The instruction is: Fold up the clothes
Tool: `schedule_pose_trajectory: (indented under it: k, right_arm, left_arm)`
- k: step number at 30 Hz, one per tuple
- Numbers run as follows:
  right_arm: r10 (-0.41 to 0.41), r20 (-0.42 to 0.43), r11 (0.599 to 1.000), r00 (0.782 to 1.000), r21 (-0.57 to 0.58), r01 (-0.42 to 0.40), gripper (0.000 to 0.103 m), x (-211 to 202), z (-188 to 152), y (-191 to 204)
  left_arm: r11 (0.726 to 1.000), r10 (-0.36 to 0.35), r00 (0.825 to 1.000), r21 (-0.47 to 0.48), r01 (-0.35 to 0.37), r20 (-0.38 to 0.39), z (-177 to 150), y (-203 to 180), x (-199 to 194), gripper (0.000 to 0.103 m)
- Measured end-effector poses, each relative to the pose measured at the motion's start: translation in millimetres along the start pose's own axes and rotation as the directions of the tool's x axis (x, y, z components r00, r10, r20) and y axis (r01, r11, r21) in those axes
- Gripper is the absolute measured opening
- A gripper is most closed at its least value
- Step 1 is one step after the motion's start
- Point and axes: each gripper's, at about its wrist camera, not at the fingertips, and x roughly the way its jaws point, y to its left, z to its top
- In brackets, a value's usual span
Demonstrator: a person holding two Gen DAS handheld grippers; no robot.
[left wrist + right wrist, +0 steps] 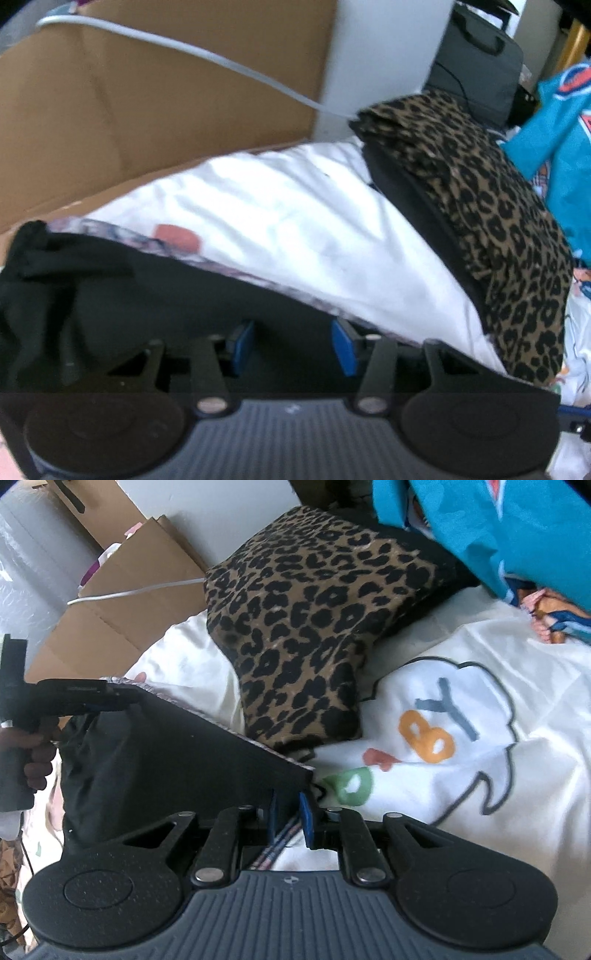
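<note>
Black fabric garment (155, 746) hangs stretched above the white printed bedsheet (480, 716), its corners pinched in both grippers. Only the right wrist view shows the left gripper (122, 698) clamped on one corner, a hand (35, 753) beneath, and the right gripper (291, 812) closed on the other. The left wrist view alone shows the grey laptop bag (476, 62) behind the folded leopard-print cloth (491, 206).

Black garment (177, 746) stretched taut above bed, leopard-print garment (310, 627) folded beyond

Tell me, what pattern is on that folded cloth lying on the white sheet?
Leopard print: black spots on brown. The folded cloth shows best in the right wrist view.
</note>
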Motion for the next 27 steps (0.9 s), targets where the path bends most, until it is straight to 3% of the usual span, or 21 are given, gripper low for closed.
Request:
schedule_pose_trajectory:
  k: [6,14,16,18,19,23,27]
  right_arm:
    - [-0.008,0.007,1.0,1.0,0.014,0.008,0.033,-3.4,0.7,-9.4]
    - [0.068,0.006,0.997,0.998,0.02,-0.068,0.034,15.0,8.6,-2.4]
    - [0.075,0.006,0.997,0.997,0.025,-0.076,0.029,17.6,7.4,-1.2]
    - [0.091,0.011,0.996,0.996,0.017,-0.091,0.009,16.2,5.8,0.5]
    - [0.097,0.009,0.995,0.995,0.008,-0.097,0.005,15.6,4.7,1.6]
    - [0.114,0.001,0.993,0.993,0.022,-0.114,0.004,14.5,0.2,-1.3]
    - [0.127,-0.013,0.99,0.992,0.055,-0.126,0.011,18.1,-1.5,-4.1]
  left_arm:
    - [1.0,0.018,0.999,0.011,-0.018,-0.028,-3.4,-14.0,25.1,0.049]
    - [1.0,0.015,0.999,-0.005,-0.015,-0.028,5.3,-7.0,27.1,0.05]
    - [1.0,0.016,0.999,-0.006,-0.016,-0.031,7.7,-4.3,24.5,0.049]
    - [0.999,0.029,0.999,-0.024,-0.03,-0.022,7.5,0.5,16.5,0.047]
    - [0.999,0.041,0.999,-0.03,-0.041,-0.015,5.8,4.0,9.2,0.046]
    - [0.998,0.054,0.998,-0.032,-0.055,-0.016,-9.5,18.3,-26.6,0.046]
    - [0.995,0.077,0.996,-0.053,-0.08,-0.044,-36.8,33.4,-67.3,0.046]
